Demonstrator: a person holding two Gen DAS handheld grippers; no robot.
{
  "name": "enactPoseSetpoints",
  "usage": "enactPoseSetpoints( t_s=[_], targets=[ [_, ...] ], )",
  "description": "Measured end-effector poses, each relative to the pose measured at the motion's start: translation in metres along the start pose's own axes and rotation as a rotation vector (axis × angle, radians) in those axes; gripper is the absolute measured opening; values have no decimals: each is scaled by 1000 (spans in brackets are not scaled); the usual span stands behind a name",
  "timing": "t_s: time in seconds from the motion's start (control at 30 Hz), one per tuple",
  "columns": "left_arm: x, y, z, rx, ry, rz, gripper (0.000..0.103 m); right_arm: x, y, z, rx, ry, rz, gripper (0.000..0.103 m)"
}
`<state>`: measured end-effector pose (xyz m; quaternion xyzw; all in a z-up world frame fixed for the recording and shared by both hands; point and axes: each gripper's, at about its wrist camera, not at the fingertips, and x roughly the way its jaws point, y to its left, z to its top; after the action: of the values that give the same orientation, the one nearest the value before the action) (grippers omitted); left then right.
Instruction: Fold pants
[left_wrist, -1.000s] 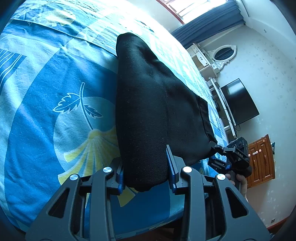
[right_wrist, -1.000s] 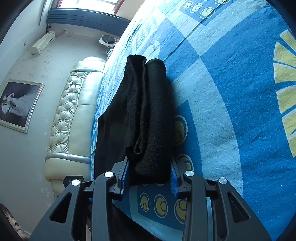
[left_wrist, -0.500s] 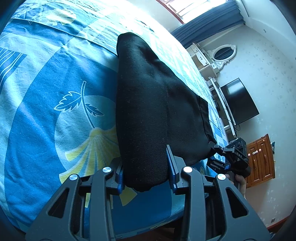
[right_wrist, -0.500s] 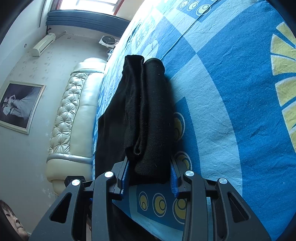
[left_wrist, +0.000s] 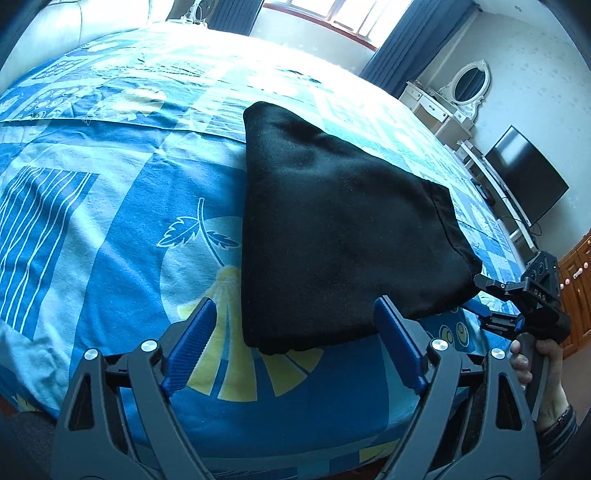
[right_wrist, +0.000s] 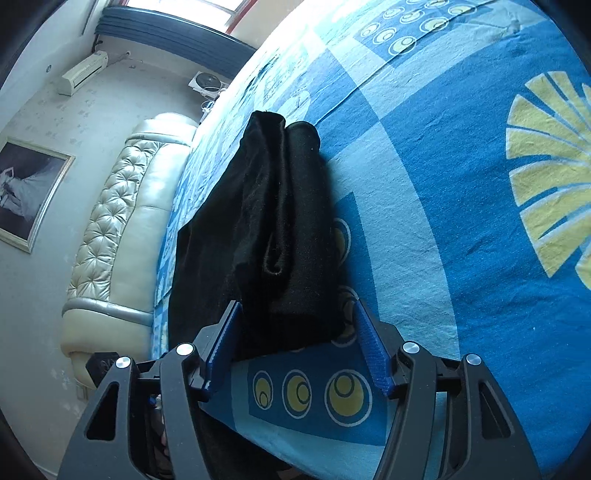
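The folded black fabric pants (left_wrist: 332, 236) sit mid-frame on the blue patterned bedsheet (left_wrist: 110, 221), stacked in layers, so the fold looks basically done. Big change from half a second ago: both the left gripper (left_wrist: 295, 332) and right gripper (right_wrist: 295, 332) have let go, jaws now spread wide and empty.

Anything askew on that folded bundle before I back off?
Slightly. In the right wrist view the black pants lie folded on the bedsheet, but the layers do not line up: one hem edge curls open at the near end. Both tools are open.
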<state>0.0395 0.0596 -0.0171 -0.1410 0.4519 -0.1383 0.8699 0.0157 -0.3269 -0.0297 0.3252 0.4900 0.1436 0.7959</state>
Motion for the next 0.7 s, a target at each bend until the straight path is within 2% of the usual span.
enactPoseSetpoints(
  t_s=[0.13, 0.3, 0.5, 0.7],
  targets=[
    [-4, -8, -10, -1, 24, 64, 89, -6, 18, -18, -120, -13, -134, 66],
    [-16, -31, -14, 49, -9, 152, 90, -12, 24, -36, -203, -21, -217, 68],
    [-26, -58, -15, 147, -46, 298, 93, -13, 29, -43, -235, -22, -268, 69],
    [-27, -65, -23, 116, -10, 352, 93, -3, 41, -50, -299, 10, -267, 69]
  ],
)
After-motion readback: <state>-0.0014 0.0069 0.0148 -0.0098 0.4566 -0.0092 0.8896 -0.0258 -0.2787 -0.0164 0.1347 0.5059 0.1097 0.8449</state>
